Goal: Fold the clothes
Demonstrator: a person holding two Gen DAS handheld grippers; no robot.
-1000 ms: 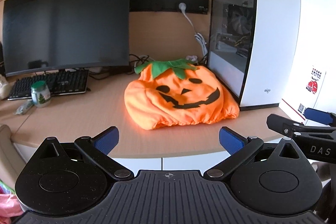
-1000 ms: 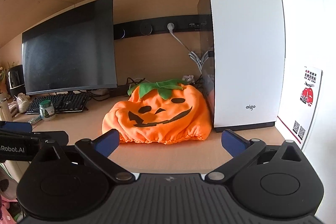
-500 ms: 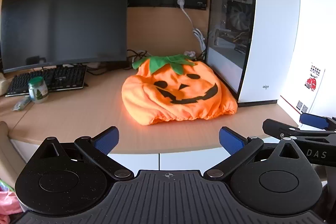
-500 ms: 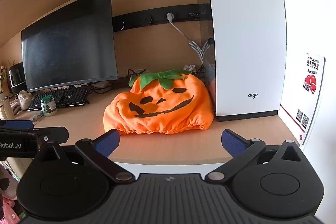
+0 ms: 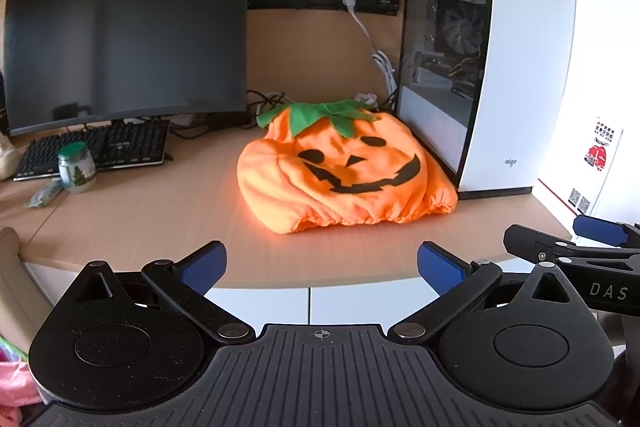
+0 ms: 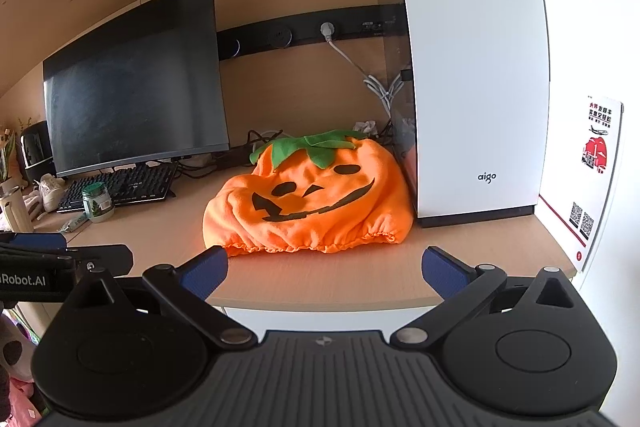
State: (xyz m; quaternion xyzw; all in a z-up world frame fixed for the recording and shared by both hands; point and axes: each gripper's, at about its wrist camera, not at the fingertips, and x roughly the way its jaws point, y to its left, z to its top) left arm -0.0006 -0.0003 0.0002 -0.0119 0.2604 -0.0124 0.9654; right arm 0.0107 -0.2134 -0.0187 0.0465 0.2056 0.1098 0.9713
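An orange pumpkin costume [image 5: 344, 171] with a black jack-o'-lantern face and a green leaf collar lies crumpled on the wooden desk [image 5: 160, 219], against the white PC case. It also shows in the right wrist view [image 6: 308, 203]. My left gripper [image 5: 322, 265] is open and empty, held at the desk's front edge, short of the costume. My right gripper [image 6: 324, 269] is open and empty, also at the front edge, apart from the costume. The right gripper shows at the right of the left wrist view [image 5: 568, 247].
A white PC case [image 5: 480, 75] stands right of the costume, touching it. A black monitor [image 5: 124, 51], a keyboard [image 5: 96, 151] and a green-lidded jar [image 5: 76, 167] are at the left. Cables [image 5: 376, 55] hang behind. A wall [image 6: 592, 107] with a poster bounds the right.
Both grippers have moved forward and a little higher toward the desk; the costume looks larger and lower in both views. The costume has not moved. Both stay open.
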